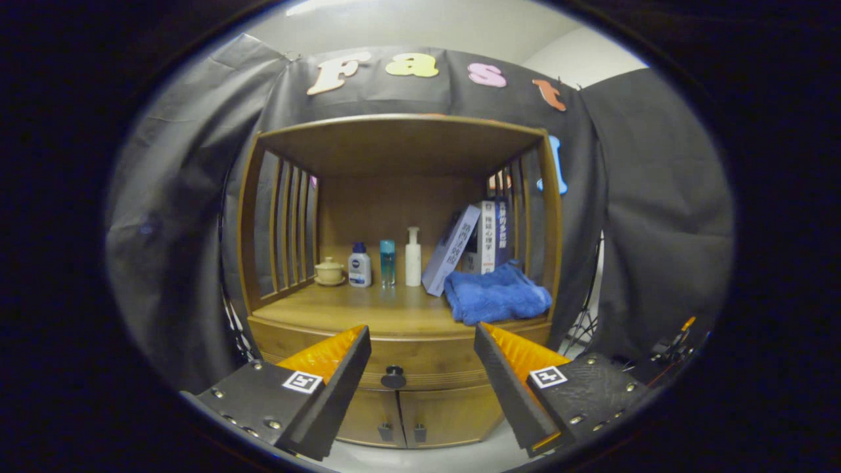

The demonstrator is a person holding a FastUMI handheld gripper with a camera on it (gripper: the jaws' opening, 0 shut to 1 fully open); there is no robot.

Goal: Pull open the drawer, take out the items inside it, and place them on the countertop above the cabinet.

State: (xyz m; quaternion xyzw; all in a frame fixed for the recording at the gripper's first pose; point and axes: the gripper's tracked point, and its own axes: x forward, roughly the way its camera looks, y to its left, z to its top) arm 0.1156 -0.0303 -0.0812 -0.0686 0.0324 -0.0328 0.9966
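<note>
A: Is the drawer (401, 368) opening already?
B: No, it is staying closed under the worktop (368, 312); its knob (393, 377) is sitting between the fingers.
A: And the tool (422, 348)?
B: It is hanging released, gripping nothing. All steps are remaining.

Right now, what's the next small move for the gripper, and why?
Probably ease straight forward toward the drawer knob. The gripper is open, the knob sits between its fingers but beyond them, and the drawer looks shut, so nothing inside can be taken out yet.

Drawer knob (393, 376) between open jaws; towel (496, 293) on countertop (368, 312), right of bottles (386, 263); books (483, 238) behind.
</note>
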